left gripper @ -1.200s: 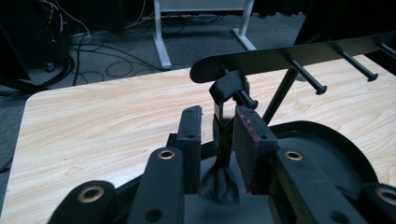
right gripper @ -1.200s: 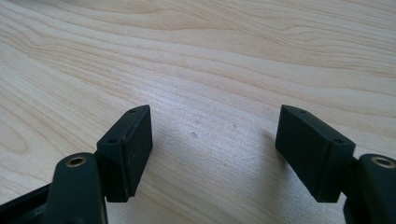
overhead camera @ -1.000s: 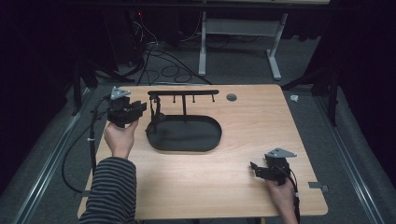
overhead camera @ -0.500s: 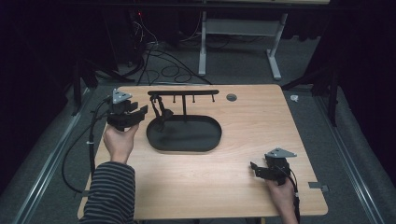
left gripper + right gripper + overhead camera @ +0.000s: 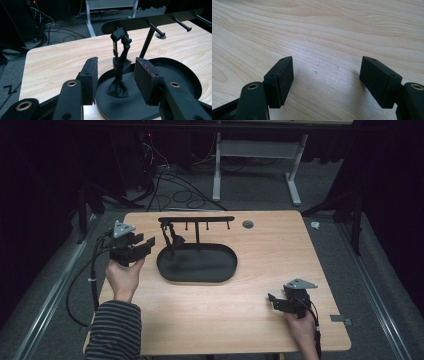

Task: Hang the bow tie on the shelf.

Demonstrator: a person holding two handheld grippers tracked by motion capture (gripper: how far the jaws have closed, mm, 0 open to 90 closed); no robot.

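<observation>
1. Jaws of the left gripper [image 5: 146, 245] have just been opening; they stand spread, nothing between the pads.
2. Black strap [image 5: 119, 67] hangs from the rack [image 5: 196, 220] into the oval tray [image 5: 197, 276], just beyond.
3. Right gripper [image 5: 325, 81] rests open on the table [image 5: 280, 245].

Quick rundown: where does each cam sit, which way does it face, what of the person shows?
High view: overhead, facing forward-down on the table; both hands, left gripper, right gripper.
Left gripper view: on the gripper, along open jaws at the black strap hanging from the rack over the tray.
Right gripper view: open jaws over bare wood.
Shared: rack, tray.
</observation>
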